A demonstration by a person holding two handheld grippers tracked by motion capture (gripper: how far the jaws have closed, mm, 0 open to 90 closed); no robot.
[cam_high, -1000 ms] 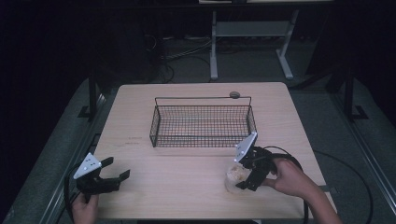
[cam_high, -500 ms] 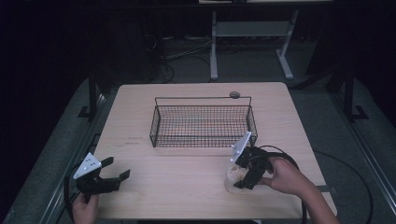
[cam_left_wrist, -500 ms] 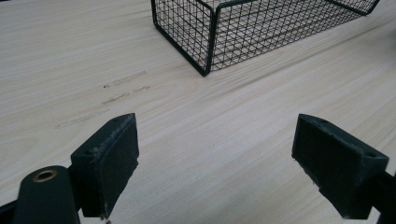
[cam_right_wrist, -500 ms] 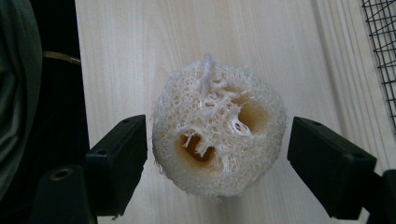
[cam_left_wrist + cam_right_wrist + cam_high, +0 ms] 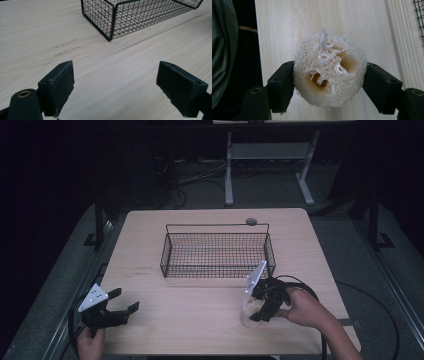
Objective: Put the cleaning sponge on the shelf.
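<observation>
A pale, round loofah sponge [image 5: 329,75] with a short white string loop sits between the two black jaws of my right gripper [image 5: 329,82], which press its sides. In the high view that right gripper [image 5: 255,309] holds the loofah sponge [image 5: 248,311] at the table's front right, just in front of the black wire basket [image 5: 217,251]. My left gripper [image 5: 122,312] rests at the front left corner, open. In the left gripper view its jaws stand wide apart over bare wood, and the left gripper [image 5: 120,92] faces the basket's near corner [image 5: 110,25].
The basket stands mid-table with nothing visible inside it. A small round grey object [image 5: 251,221] lies at the table's far edge behind it. The wooden table [image 5: 200,330] has free room between the two grippers. A metal stand [image 5: 270,155] rises beyond the table.
The right gripper with the loofah has shifted slightly left and toward the basket, lifting a little. The left gripper has stayed put.
</observation>
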